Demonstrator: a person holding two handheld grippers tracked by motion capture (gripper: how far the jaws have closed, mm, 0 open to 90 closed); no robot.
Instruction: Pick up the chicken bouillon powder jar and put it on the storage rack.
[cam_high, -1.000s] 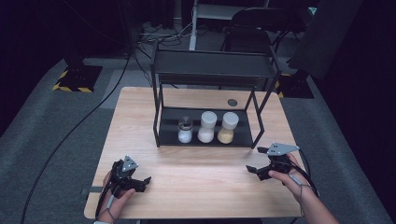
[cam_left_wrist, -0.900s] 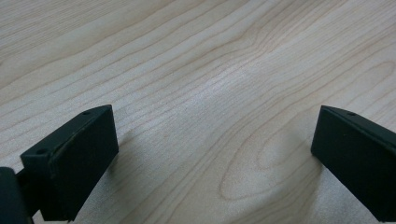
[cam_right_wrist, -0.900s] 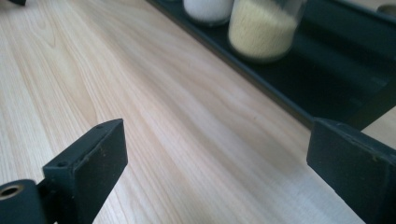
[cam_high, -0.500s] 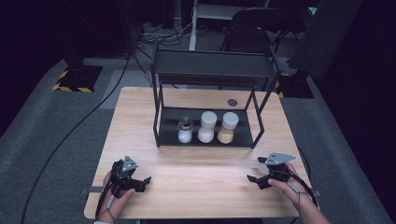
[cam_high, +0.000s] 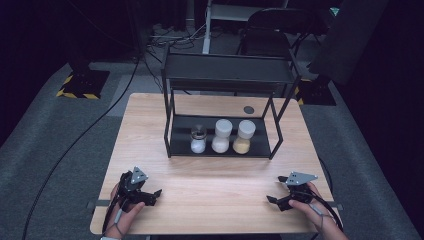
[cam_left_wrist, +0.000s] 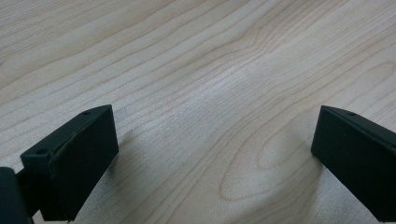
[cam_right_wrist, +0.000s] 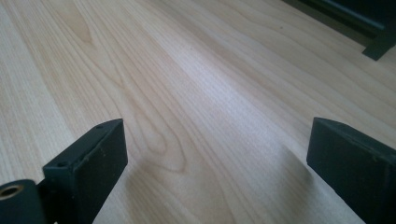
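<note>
Light wooden table on grey carpet; behind the table, a dark chair, floor cables, and a yellow-black striped base at left.

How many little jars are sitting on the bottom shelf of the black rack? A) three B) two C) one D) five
A: three jars stand in a row on the bottom shelf of the black rack, one with a clear top and two with white lids.

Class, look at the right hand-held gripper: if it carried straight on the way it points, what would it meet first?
Probably the bare wooden tabletop just ahead of the right hand-held gripper; nothing lies between its open jaws. The black rack's foot stands off to one side.
</note>
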